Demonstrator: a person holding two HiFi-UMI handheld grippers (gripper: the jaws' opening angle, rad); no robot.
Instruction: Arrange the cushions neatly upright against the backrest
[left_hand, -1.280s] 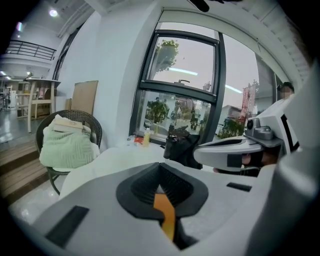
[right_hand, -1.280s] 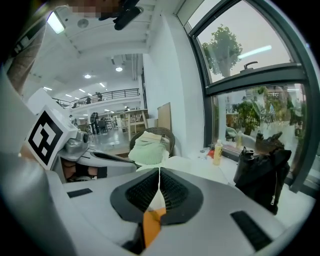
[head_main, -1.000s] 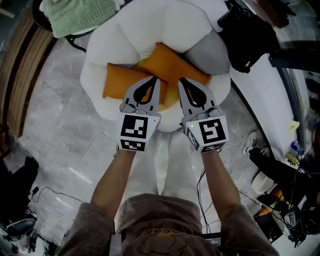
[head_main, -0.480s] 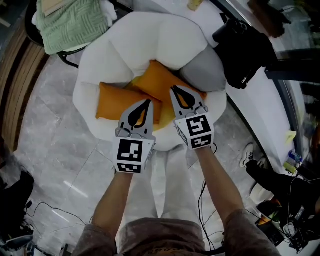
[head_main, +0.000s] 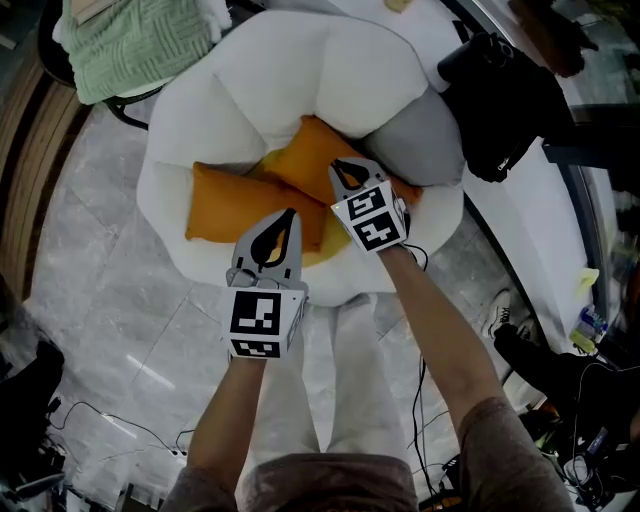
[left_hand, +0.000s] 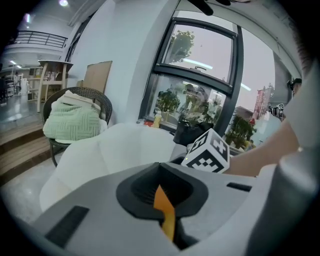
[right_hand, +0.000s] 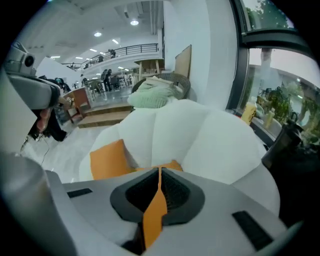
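Two orange cushions lie flat on the seat of a white round armchair (head_main: 300, 70): one at the left (head_main: 225, 205), one tilted across the middle (head_main: 310, 160). A yellow cushion (head_main: 335, 243) peeks out beneath them. A grey cushion (head_main: 420, 140) leans at the right of the backrest. My right gripper (head_main: 345, 168) is shut and empty, its tip over the middle orange cushion. My left gripper (head_main: 283, 215) is shut and empty, above the seat's front, near the left cushion's edge. In the right gripper view the left orange cushion (right_hand: 107, 160) shows ahead of the jaws.
A wicker chair with a green blanket (head_main: 130, 40) stands behind the armchair at the left. A black bag (head_main: 510, 100) sits on a white ledge at the right. Shoes (head_main: 500, 310) and cables (head_main: 120, 430) lie on the tiled floor.
My right gripper has dropped forward onto the seat, toward the middle orange cushion. The left gripper has sunk a little and stays near the seat's front.
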